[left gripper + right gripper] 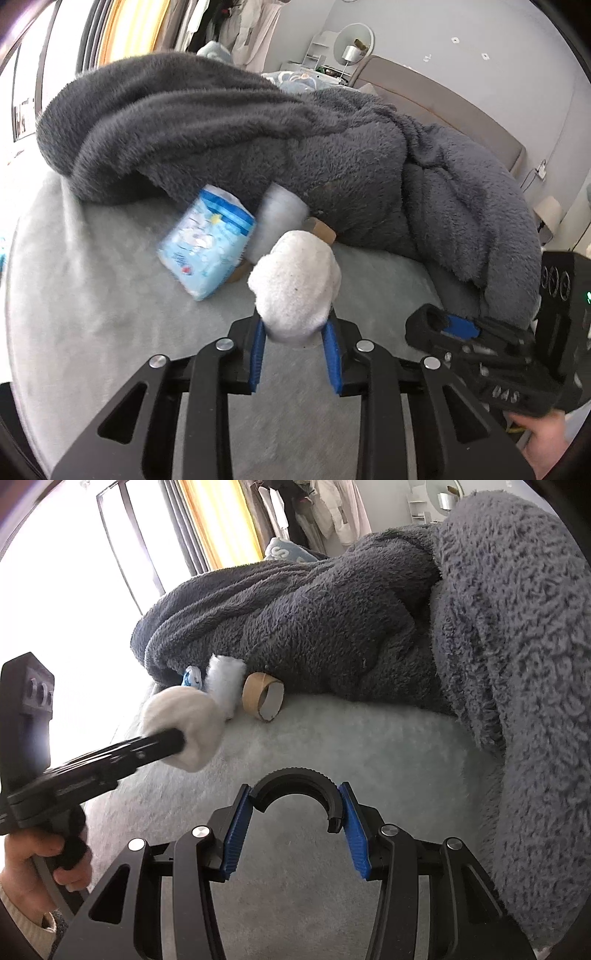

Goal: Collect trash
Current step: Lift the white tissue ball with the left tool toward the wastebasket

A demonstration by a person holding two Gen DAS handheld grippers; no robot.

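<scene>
My left gripper (295, 332) pinches the soft white fluffy wad (295, 280) low (light, squashy); my right gripper (295, 825) clamps a black curved plastic clip (295, 786).

At twelve o'clock a shaggy fleece blanket (280, 147); below, a fuzzy white wad (295, 284), perhaps cloth, and a matt cardboard ring (263, 697).

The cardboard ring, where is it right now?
The cardboard ring lies on the pale bed cover at the dark fluffy blanket's edge, just right of the white roll.
</scene>
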